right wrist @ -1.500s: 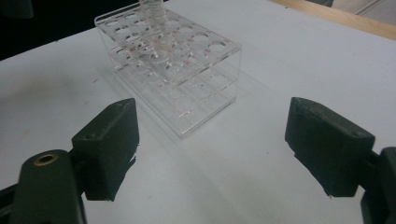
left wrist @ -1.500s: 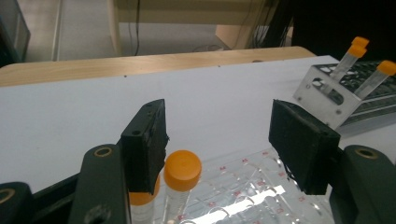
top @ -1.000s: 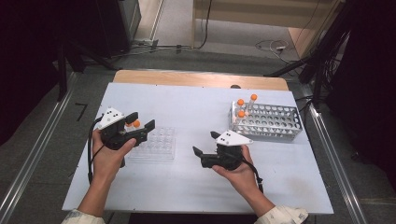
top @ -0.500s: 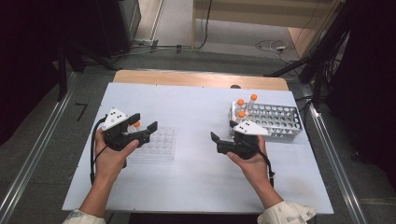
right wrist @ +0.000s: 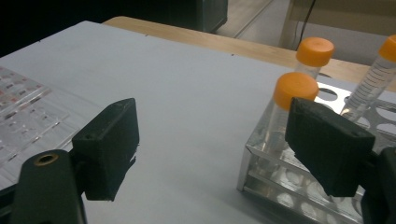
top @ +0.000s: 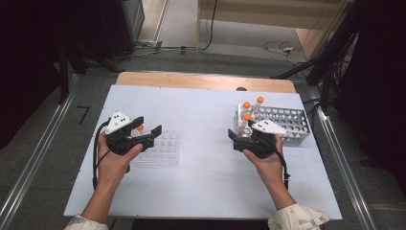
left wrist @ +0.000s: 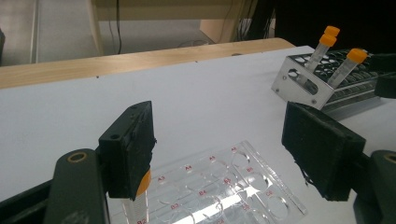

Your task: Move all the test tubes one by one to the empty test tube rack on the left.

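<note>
On the white table (top: 206, 115), the left gripper (top: 146, 135) hovers over the clear plastic well plate (top: 160, 148), its jaws spread wide. A tube with an orange cap (left wrist: 137, 200) stands upright in the plate just beside the left jaw, partly hidden behind it; whether the pad touches it I cannot tell, and nothing is clamped between the jaws. Toward the right side of the table, the right gripper (top: 233, 139) sits close against the near end of the metal tube rack (top: 287, 125), jaws also wide with nothing between them. Three orange-capped tubes (right wrist: 299, 88) lean in the rack's end holes, the nearest one just behind the right jaw in the right gripper view. Plate and rack lie well apart.
</note>
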A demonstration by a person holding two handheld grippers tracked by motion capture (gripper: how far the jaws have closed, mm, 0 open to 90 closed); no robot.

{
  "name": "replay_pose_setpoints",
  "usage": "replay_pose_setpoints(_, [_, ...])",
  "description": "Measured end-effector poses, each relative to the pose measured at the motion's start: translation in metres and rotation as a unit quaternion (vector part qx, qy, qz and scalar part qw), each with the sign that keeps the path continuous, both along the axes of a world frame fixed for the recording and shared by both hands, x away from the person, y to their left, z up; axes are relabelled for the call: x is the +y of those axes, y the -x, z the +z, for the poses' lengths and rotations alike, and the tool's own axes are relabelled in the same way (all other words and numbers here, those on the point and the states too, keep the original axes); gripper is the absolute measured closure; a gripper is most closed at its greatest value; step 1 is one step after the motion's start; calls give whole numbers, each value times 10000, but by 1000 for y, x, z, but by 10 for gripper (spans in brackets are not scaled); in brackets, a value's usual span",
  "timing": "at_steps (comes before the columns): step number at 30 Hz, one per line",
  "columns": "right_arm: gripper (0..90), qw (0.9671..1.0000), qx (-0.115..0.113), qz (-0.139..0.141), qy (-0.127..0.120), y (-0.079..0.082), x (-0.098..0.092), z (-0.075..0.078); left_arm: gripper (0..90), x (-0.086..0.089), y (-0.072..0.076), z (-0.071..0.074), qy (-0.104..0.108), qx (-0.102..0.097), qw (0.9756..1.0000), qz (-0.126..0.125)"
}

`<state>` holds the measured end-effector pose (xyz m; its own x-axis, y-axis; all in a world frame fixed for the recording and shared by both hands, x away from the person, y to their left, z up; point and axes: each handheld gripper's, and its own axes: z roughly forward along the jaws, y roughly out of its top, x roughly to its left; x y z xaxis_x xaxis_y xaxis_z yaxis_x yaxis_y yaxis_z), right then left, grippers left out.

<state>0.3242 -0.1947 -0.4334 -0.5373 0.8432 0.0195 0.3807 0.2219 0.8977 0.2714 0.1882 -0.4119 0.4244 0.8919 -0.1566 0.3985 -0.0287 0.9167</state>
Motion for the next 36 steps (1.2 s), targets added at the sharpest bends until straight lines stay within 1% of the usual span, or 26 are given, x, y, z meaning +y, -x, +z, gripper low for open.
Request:
replay_pose_setpoints(5, [163,9998,25,-197,-1,-5,-6,-2,268,-1,0,0,-20,5,10000,-8])
replay_pose_setpoints(8, [164,9994,48,-348,37,-11,-10,-7,268,-1,0,0,-21,3,10000,-4])
replay_pose_setpoints(10, [171,9990,17,-441,38,-15,-13,-10,268,-2,0,0,-26,3,10000,-4])
replay_pose_setpoints(15, [229,9985,-46,-547,29,-22,-15,-16,268,-2,0,-1,-39,13,10000,-27])
replay_pose_setpoints(17, [271,9983,-115,-566,60,-26,-16,-19,268,-2,0,-1,-52,19,10000,-21])
replay_pose_setpoints(21, [345,9985,-135,-538,40,-30,-18,-24,268,-2,0,-1,-46,20,10000,-24])
replay_pose_setpoints(27, [439,9983,-220,-548,17,-33,-19,-26,269,-3,0,-1,-39,31,10000,-25])
replay_pose_setpoints(28, [484,9985,-194,-508,13,-33,-19,-28,268,-3,0,-1,-41,31,10000,-34])
replay_pose_setpoints(29, [484,9985,-194,-508,13,-33,-19,-28,268,-3,0,-1,-43,30,10000,-41])
replay_pose_setpoints(32, [517,9990,-152,-432,17,-34,-18,-29,269,-3,0,-2,-53,35,10000,-48])
replay_pose_setpoints(36, [558,9991,-131,-400,8,-35,-17,-30,269,-3,0,-2,-66,46,9999,-64])
